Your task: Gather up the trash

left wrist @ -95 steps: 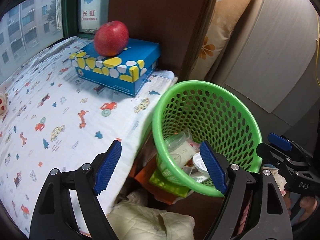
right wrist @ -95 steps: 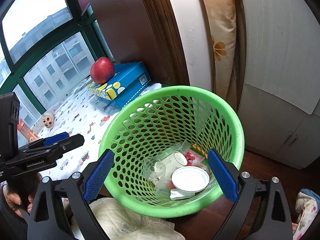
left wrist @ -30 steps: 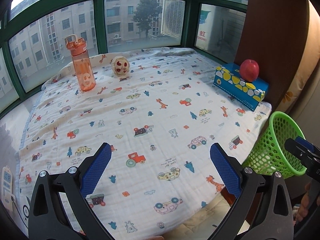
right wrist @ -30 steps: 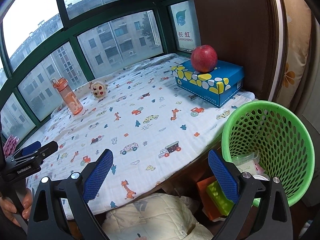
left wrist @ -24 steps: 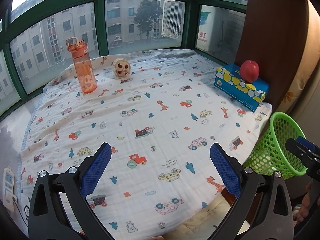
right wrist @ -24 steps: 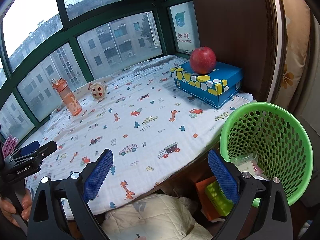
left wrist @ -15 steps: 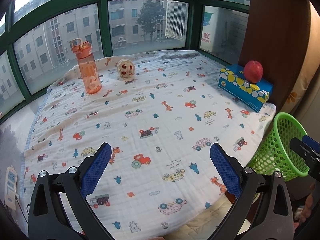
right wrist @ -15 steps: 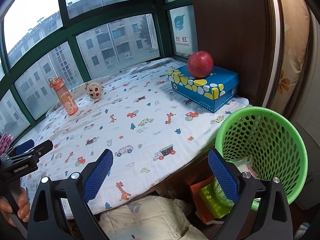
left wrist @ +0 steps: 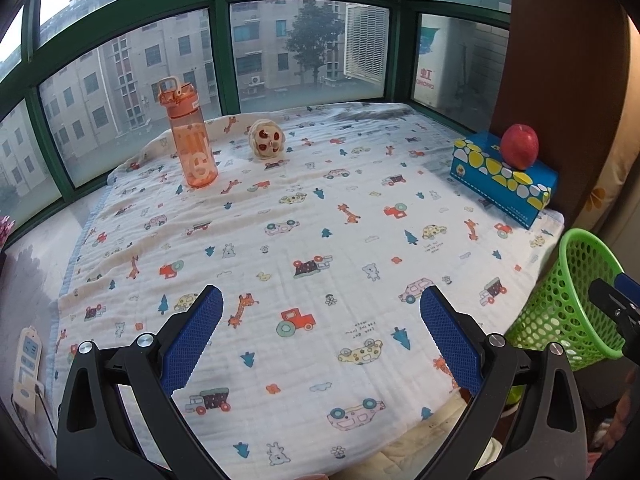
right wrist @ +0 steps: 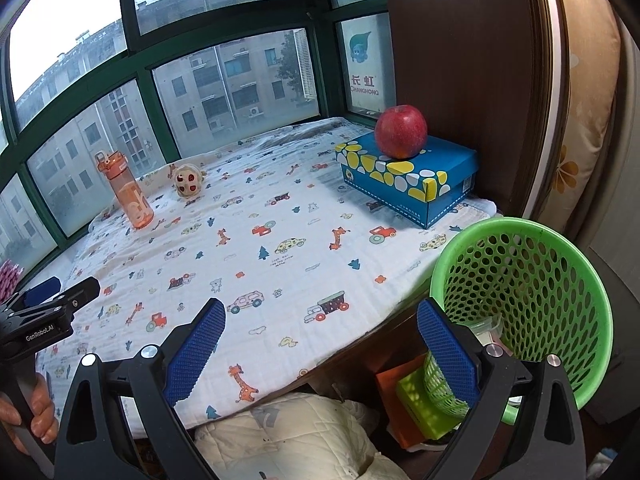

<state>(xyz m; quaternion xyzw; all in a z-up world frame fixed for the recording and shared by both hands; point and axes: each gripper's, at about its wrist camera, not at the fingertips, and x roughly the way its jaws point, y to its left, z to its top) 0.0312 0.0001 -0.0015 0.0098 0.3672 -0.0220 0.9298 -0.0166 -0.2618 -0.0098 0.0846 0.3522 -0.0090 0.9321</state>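
1. The left hand-held gripper (left wrist: 320,328) hovers above the near part of a window ledge covered by a printed blanket (left wrist: 304,240). Its blue-padded fingers (left wrist: 192,336) are spread wide, with nothing between them.
2. The right hand-held gripper (right wrist: 320,332) is likewise spread wide and empty. It hangs over the near edge of the blanket (right wrist: 280,240), with its right finger just in front of the green basket (right wrist: 568,248).
3. The green basket stands off the ledge's right end, lower than the blanket's surface. In the left wrist view the basket (left wrist: 576,280) sits at the far right, well apart from the left hand-held gripper, and the tip of the right hand-held gripper overlaps its rim there.
4. Inside the basket, low down behind the right finger, some clear plastic trash (right wrist: 486,326) shows; what else lies in there is hidden.
5. On the blanket, well ahead of both hand-held grippers, an orange water bottle (left wrist: 188,136) stands upright at the far left, with a small round toy (left wrist: 267,141) near it to its right.
6. At the far right of the ledge a blue box with yellow and white spots (right wrist: 408,176) lies against the brown wall panel, and a red apple (right wrist: 401,131) rests on its lid.
7. Under the ledge edge, beside the basket, an orange item (right wrist: 394,396) and a lime green one (right wrist: 416,400) touch each other, and a cream quilted cloth (right wrist: 296,436) lies below the right hand-held gripper.
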